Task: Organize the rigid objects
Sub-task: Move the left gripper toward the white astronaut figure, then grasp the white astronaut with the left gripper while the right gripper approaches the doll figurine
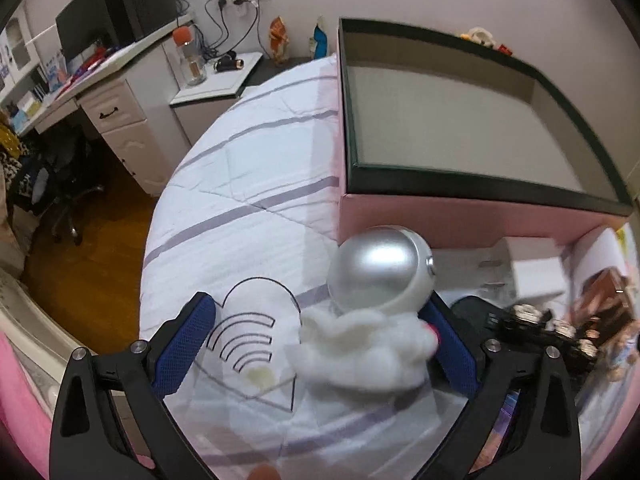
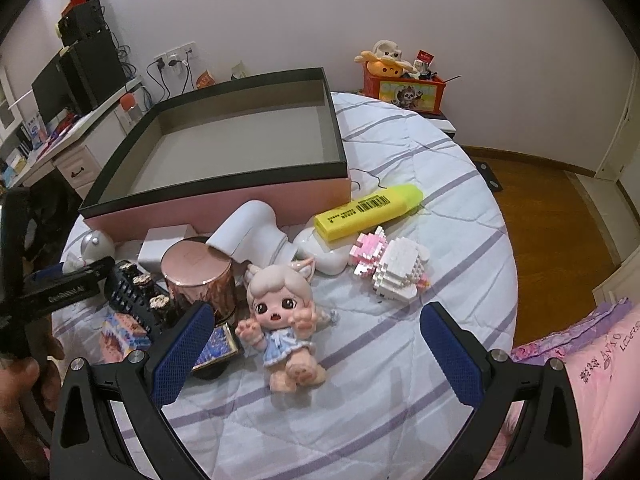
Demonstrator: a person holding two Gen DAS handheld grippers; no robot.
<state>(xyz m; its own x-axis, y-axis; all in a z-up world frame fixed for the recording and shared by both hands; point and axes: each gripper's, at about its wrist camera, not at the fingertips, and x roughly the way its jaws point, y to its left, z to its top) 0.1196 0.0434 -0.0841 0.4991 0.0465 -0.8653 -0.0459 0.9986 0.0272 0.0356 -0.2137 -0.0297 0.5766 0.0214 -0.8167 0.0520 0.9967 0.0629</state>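
A silver-domed astronaut figure (image 1: 380,276) with a white fluffy base stands on the bed, between my left gripper's (image 1: 320,344) open blue pads, close to the right pad. It also shows small in the right wrist view (image 2: 96,245). The pink box with a dark rim (image 1: 460,216) lies open just behind it (image 2: 224,200). My right gripper (image 2: 316,356) is open over a doll (image 2: 286,320) in a blue dress. Near it lie a yellow highlighter (image 2: 368,211), a white brick model (image 2: 396,272), a rose-gold tin (image 2: 200,280) and a white hair-dryer shape (image 2: 252,236).
A black comb-like item (image 2: 136,300) and small boxes lie left of the doll. A clear bag (image 1: 256,356) lies under the left gripper. A desk (image 1: 100,92) and nightstand (image 1: 216,84) stand left of the bed. A red toy box (image 2: 404,90) sits behind. Wooden floor lies right.
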